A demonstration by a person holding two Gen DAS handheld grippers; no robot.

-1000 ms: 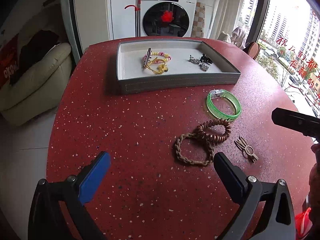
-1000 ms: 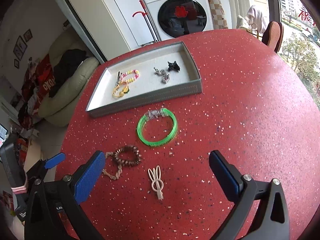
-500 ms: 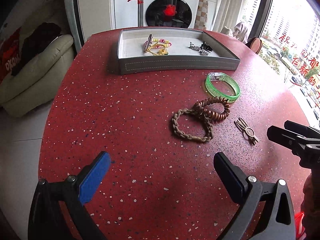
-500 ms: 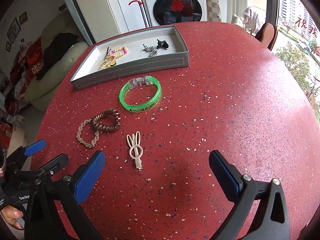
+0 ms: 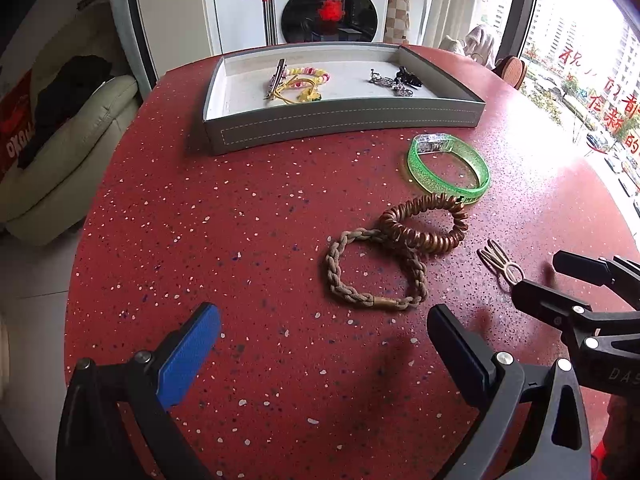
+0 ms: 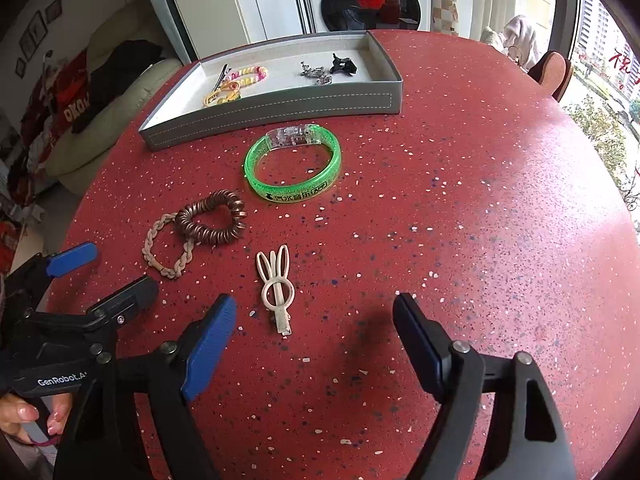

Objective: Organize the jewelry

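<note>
Right wrist: rabbit hair clip (image 6: 275, 288) lies just ahead between spread fingers (image 6: 208, 346).

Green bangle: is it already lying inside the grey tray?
No, the green bangle lies on the red table just in front of the grey tray, outside its front wall.

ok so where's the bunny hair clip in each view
Left wrist: the bunny hair clip lies at the right, beyond the open right gripper, right of the brown bracelets.
Right wrist: the clip lies low and centre, ahead of that gripper's open fingers.
Shared landmark: the green bangle, which sits between clip and tray.
</note>
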